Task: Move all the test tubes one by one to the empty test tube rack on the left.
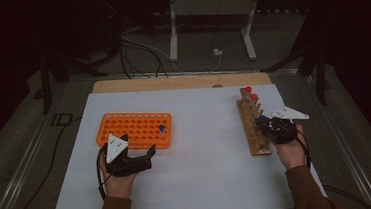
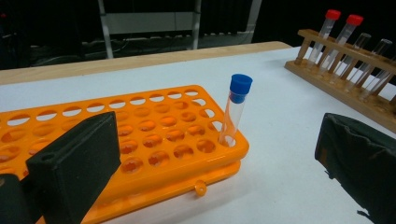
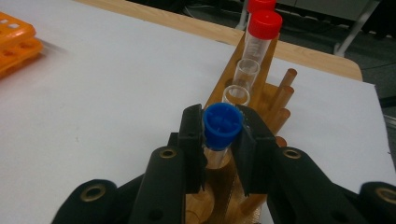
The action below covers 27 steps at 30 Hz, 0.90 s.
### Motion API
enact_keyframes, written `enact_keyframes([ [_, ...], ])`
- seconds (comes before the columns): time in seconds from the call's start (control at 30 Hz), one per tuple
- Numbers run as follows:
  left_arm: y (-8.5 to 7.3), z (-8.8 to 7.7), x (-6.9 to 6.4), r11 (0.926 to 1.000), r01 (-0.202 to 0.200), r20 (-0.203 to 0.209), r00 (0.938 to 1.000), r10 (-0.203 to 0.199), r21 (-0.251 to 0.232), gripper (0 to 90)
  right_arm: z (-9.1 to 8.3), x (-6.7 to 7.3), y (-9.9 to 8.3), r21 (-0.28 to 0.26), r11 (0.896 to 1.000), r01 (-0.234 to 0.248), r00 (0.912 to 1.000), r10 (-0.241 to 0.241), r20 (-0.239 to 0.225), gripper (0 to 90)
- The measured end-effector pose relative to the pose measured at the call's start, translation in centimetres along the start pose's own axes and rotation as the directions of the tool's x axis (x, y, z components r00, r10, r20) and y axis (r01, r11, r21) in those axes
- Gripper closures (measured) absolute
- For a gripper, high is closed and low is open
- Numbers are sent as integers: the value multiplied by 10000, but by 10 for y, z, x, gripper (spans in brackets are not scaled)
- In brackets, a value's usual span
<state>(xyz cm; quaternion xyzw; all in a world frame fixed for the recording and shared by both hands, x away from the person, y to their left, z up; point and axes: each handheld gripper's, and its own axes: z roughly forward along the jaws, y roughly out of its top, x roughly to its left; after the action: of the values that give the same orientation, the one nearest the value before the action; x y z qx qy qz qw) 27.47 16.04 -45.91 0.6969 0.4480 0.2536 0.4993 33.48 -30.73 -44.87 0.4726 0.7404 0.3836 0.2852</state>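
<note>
- Right gripper (image 3: 223,140), nearest in its own view: clenched on the blue tube (image 3: 222,125), pads pressing either side of the tube just under the cap.
- Blue tube: standing upright in the wooden rack (image 3: 219,184), long axis vertical, bottom seated in a hole; straight ahead between the jaws, so the likely next move is a pull straight up along that axis.
- Same rack, farther along the row: two uncapped tubes (image 3: 244,74), then two red-capped tubes (image 3: 263,29), all upright just behind the held one; little room to tilt, hence a clean vertical lift seems called for.
- Left gripper (image 1: 145,158), at the table's (image 1: 204,173) other side: released, jaws spread wide with nothing between them, well apart from the wooden rack.
- Orange rack (image 2: 154,135), just ahead of the left gripper: one capped tube (image 2: 236,109) upright in a corner hole, many holes free.
- Probable destination: orange rack, off to the left of the right hand; right hand far nearer the held tube.
</note>
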Motion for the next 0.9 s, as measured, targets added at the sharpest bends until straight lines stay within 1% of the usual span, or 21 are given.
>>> enact_keyframes([
  [0.27, 0, 0, -1, 10000, -2, 37, 10000, 2, 1, 7, 7, -1, -1, 142, 9998, -160, 9997, 162, -157, 750],
  [0.43, 0, 0, -1, 10000, 0, 42, 10000, 0, 12, 7, 10, 1, -1, 208, 9997, -142, 9998, 144, -141, 754],
  [0.63, -1, 0, -1, 10000, 7, 47, 10000, -7, 27, 7, 10, -1, -1, 306, 9991, -283, 9996, 285, -63, 753],
  [0.9, -1, 1, -2, 9999, -101, 76, 9999, 101, 95, 7, 9, 0, 0, 378, 9990, -253, 9997, 256, -62, 764],
])
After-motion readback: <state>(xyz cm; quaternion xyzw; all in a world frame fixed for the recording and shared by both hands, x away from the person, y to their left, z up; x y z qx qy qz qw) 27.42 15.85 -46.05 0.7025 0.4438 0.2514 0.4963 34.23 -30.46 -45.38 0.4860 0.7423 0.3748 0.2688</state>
